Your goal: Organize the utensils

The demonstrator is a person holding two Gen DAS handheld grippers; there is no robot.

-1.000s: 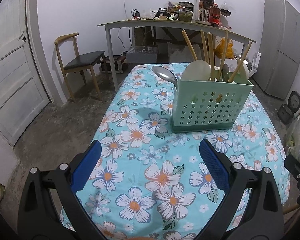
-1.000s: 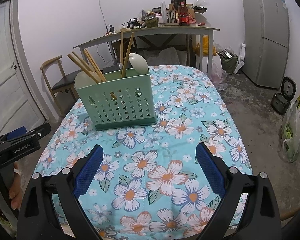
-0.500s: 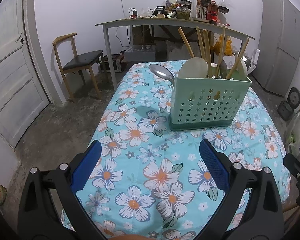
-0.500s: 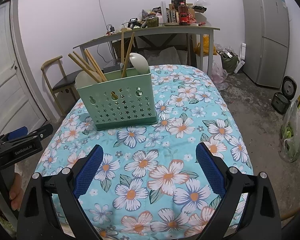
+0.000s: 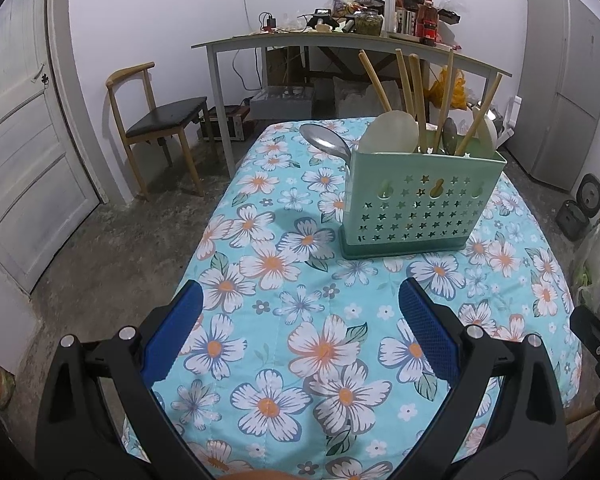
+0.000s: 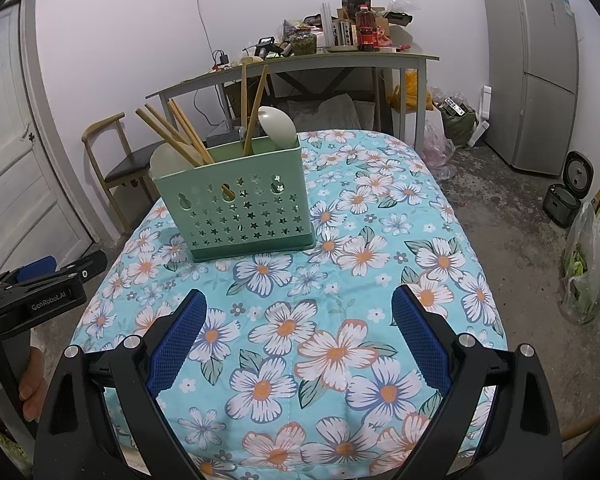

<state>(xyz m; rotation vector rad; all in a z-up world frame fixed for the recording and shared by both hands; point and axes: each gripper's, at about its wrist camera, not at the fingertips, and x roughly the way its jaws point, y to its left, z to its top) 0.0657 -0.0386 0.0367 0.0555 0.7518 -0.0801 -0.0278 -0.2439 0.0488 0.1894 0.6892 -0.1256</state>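
Utensils fill one green holder (image 5: 420, 204); left tongs (image 5: 300, 322) and right tongs (image 6: 298, 322) both gape, empty.

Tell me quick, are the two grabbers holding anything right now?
Left gripper: open, fingers spread, holding nothing.
Right gripper: open, fingers spread, holding nothing.

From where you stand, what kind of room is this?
Probably a plain home kitchen or dining room: a fridge by the wall, a rice cooker on the concrete floor, and a flowered tablecloth under a green utensil basket.
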